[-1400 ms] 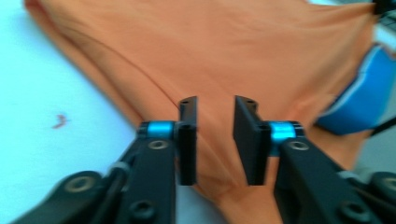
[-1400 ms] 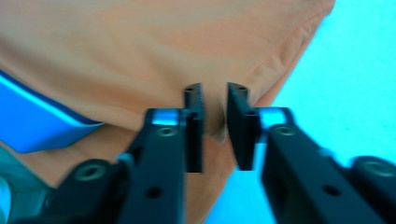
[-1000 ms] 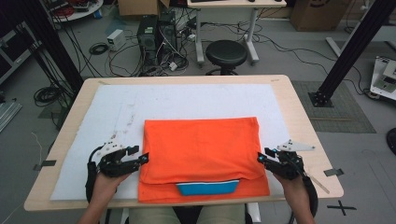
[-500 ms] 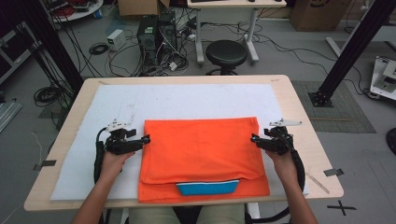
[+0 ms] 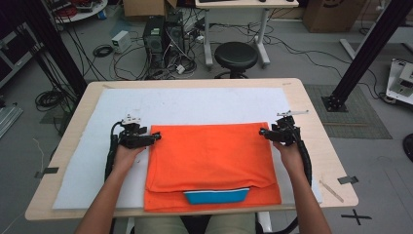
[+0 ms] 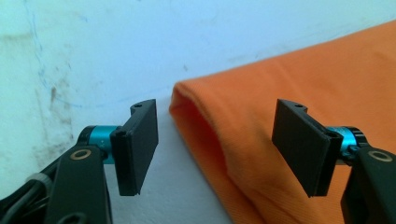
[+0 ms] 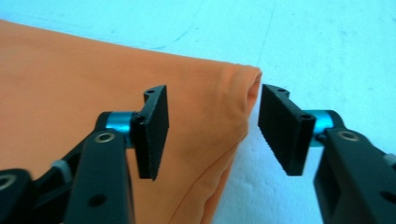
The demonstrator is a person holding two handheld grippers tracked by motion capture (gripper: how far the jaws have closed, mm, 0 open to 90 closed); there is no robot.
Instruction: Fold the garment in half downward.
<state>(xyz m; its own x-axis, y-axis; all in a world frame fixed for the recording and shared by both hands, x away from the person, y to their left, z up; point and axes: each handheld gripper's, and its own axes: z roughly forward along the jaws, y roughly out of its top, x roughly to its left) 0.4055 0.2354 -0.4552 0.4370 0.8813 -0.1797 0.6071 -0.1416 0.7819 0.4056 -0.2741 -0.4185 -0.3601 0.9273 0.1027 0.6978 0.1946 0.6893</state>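
Shift since a second ago: I have run both tools up the sides of the orange garment (image 5: 212,163), from its near corners to its two far corners; the cloth itself lies as it did.
Left tool (image 5: 155,138): at the far left corner, jaws apart and just closing a little, the folded corner (image 6: 187,100) lying between the pads (image 6: 137,147) with neither pressing on it.
Right tool (image 5: 263,132): at the far right corner, jaws also apart and just closing a little, straddling the corner (image 7: 247,79) without pinching it.
Garment: folded flat on the white mat (image 5: 195,105), near the middle of the desk (image 5: 311,117), with a blue panel (image 5: 215,196) peeking from under its near flap.
What it means: I judge the next fold is being set up, both far corners about to be gripped and carried towards me.
Edges: the far hem runs straight between the two tools; the near hem sits close to the desk's front edge.
Open room: bare mat lies beyond the far hem and at the left; on the right the mat's margin is thinner, so I have less slack there.
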